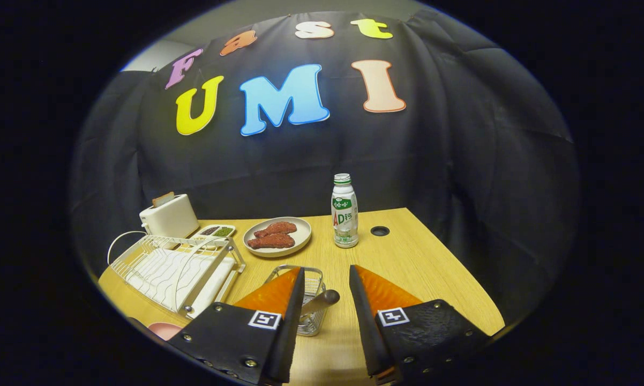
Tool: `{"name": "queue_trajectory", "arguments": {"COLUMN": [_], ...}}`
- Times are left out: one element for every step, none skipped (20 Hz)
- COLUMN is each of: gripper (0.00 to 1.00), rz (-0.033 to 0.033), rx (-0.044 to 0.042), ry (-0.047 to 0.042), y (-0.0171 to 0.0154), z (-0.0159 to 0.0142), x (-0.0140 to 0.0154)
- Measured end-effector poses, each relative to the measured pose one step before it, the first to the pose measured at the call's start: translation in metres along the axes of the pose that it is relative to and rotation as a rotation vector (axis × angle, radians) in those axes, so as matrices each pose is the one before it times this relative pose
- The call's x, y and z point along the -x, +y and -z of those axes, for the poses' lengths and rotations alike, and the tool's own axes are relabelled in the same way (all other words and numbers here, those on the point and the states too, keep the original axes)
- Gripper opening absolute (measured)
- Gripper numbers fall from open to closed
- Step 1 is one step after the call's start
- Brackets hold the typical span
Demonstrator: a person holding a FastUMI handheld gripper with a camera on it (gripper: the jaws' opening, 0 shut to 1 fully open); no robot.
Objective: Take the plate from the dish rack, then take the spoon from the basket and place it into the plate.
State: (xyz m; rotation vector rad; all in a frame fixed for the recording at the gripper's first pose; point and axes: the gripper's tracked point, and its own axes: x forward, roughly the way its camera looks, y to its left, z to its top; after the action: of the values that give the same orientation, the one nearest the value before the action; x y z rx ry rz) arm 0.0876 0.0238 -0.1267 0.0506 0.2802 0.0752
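Jaws spread, nothing between the gripper fingers; spoon handle pokes from wire basket just ahead, btwn them. Pink plate looks already on counter, beside dish rack. Next, I'd judge: drop w/ handle centred, pinch it, lift straight up; avoid snagging the wire.

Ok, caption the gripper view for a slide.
Open gripper poised over spoon in wire basket, dish rack beside.
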Motion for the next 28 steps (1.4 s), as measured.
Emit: {"name": "queue_trajectory", "arguments": {"gripper": [0.4, 0.29, 0.32, 0.27, 0.27, 0.2, 0.2, 0.2, 0.09, 0.09, 0.1, 0.09, 0.09, 0.09, 0.09, 0.09, 0.09, 0.09, 0.09, 0.09, 0.09, 0.09, 0.09, 0.09, 0.09, 0.09, 0.09, 0.09], "rz": [0.00004, 0.00712, 0.00728, -0.01444, -0.00448, 0.0001, -0.0116, -0.0136, -0.02533, -0.01384, -0.00757, -0.00528, -0.0055, -0.00437, -0.0006, 0.00581, 0.00487, 0.00598, 0.00303, 0.00449, 0.00294, -0.0007, 0.00251, 0.00163, -0.0037, -0.00621, -0.00489, 0.00182], "rx": [0.00178, 0.01001, 0.00667, -0.00379, -0.00692, 0.00909, 0.00909, -0.02088, -0.02041, 0.00353, 0.01807, 0.03063, 0.02746, 0.01554, 0.01203, 0.01389, 0.01207, 0.00817, 0.00213, 0.00114, -0.00152, 0.00499, 0.00904, 0.01224, 0.00242, -0.01002, -0.0117, -0.00254], "ry": [-0.01325, 0.00605, -0.01358, -0.00906, -0.00082, 0.00119, 0.00145, -0.00675, 0.01836, 0.01325, -0.00488, -0.00303, 0.00048, -0.00073, -0.00096, -0.0087, -0.00794, -0.00753, -0.00969, -0.0095, -0.01074, -0.01581, -0.01697, -0.01455, -0.01349, -0.01069, -0.01856, -0.00776], "y": [-0.00083, 0.00124, 0.00043, 0.00562, 0.0027, 0.00476, 0.00394, 0.00532, 0.01197, 0.00566, 0.00407, 0.00286, 0.00354, 0.00283, 0.00208, 0.00004, 0.00024, -0.00018, 0.0005, -0.00032, 0.00024, 0.00131, 0.00011, 0.00026, 0.00186, 0.00318, 0.00268, 0.00198], "z": [-0.0009, 0.00231, -0.00059, -0.00219, -0.00367, -0.00185, -0.00125, -0.00466, -0.001, -0.00278, -0.0033, -0.00494, -0.00257, -0.00449, -0.00358, -0.00582, -0.00495, -0.00656, -0.00709, -0.00889, -0.00893, -0.01108, -0.01117, -0.01056, -0.00916, -0.00859, -0.00903, -0.00604], "x": [0.00579, -0.00674, -0.00166, -0.0023, 0.00194, 0.00152, -0.00023, -0.00041, -0.00115, 0.00266, -0.00455, -0.0023, 0.00064, 0.00078, 0.00064, 0.0009, 0.0008, 0.00122, 0.00296, 0.00259, 0.00422, 0.00477, 0.00574, 0.00544, 0.00541, 0.00648, 0.00805, 0.0065]}}
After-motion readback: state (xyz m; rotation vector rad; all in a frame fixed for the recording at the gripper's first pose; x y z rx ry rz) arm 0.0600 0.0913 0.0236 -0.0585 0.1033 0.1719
